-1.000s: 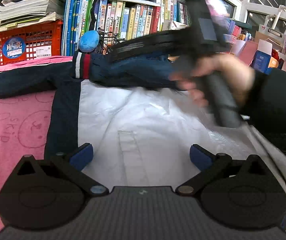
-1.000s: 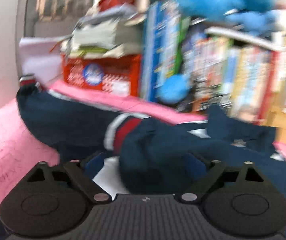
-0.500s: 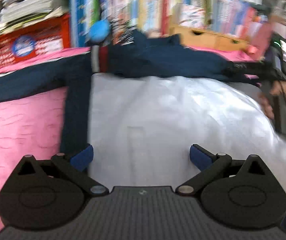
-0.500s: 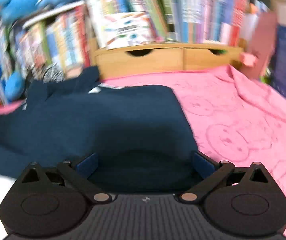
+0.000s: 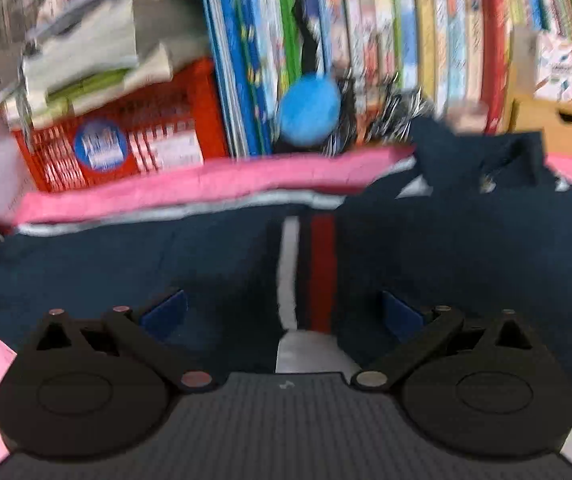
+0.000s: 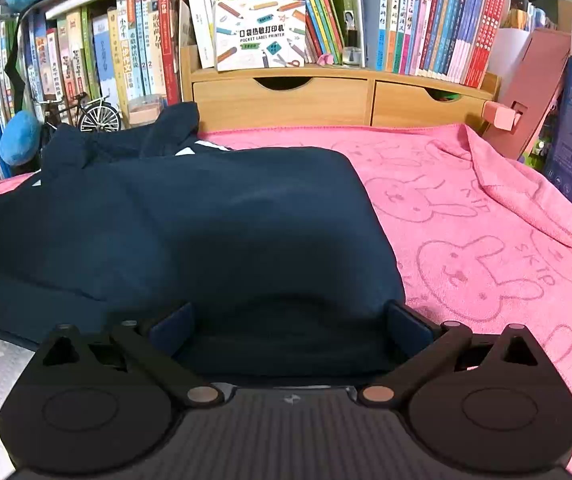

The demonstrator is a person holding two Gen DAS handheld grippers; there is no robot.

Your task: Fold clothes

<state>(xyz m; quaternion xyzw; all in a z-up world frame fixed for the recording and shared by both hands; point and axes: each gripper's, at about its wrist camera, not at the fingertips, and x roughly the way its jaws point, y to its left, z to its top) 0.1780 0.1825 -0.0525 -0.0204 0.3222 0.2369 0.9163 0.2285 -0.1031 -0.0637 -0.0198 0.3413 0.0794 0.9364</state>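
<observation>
Books crowd the shelf behind a desk under a pink towel (image 6: pixel 466 208), where the navy jacket (image 6: pixel 206 220) lies, right side folded inward, left sleeve (image 5: pixel 118 248) stretched out left. Both the right gripper (image 6: pixel 290 320) and left gripper (image 5: pixel 282 308) hang spread, holding nothing (left view blurred). Likely sleeve-folding stage; next calls for pinching that outstretched sleeve.

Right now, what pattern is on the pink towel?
Outlined bunny faces with "SKIP" lettering on the pink towel; clearest in the right wrist view.
</observation>
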